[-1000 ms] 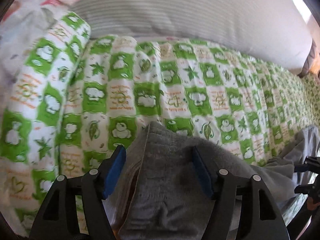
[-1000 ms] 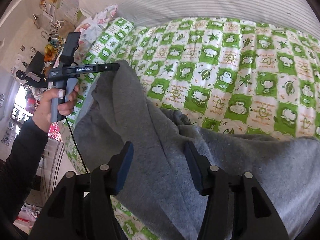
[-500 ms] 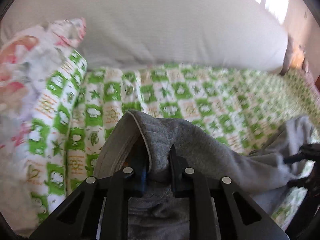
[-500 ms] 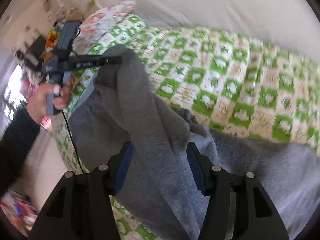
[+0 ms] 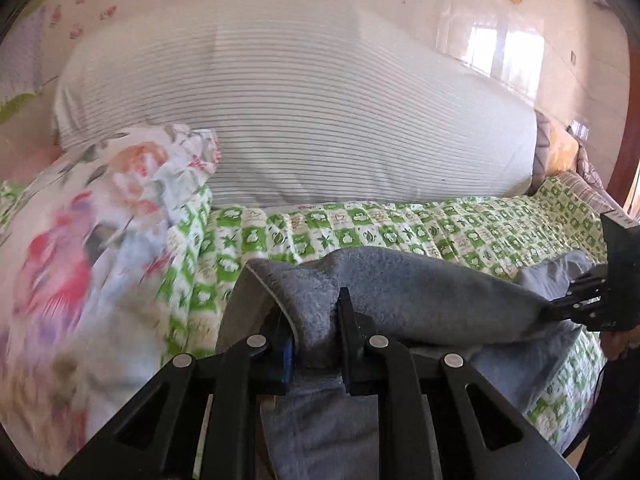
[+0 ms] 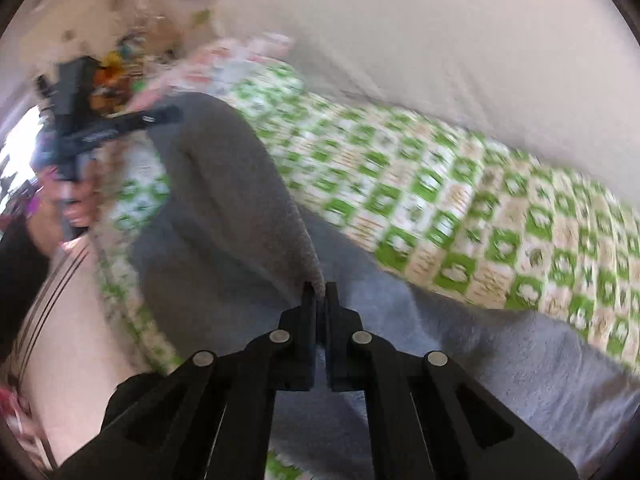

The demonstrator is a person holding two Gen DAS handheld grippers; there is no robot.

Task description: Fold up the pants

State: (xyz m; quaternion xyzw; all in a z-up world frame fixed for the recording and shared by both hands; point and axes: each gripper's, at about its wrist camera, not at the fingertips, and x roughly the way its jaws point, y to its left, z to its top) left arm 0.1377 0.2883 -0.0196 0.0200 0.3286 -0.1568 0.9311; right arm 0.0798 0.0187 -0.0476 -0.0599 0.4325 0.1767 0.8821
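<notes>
The grey fleece pants [image 5: 420, 292] stretch lengthwise between the two grippers, along the near edge of the green-checked bedspread [image 5: 400, 228], thick and bunched into a ridge. The left gripper [image 5: 316, 320] pinches one end; the right gripper [image 6: 319, 292] is clamped on a thin edge.

Bright daylight throughout, with window glare on the wall [image 5: 500, 52] upper right in the left view; the right view is motion-blurred, fisheye edges dark and curved.
</notes>
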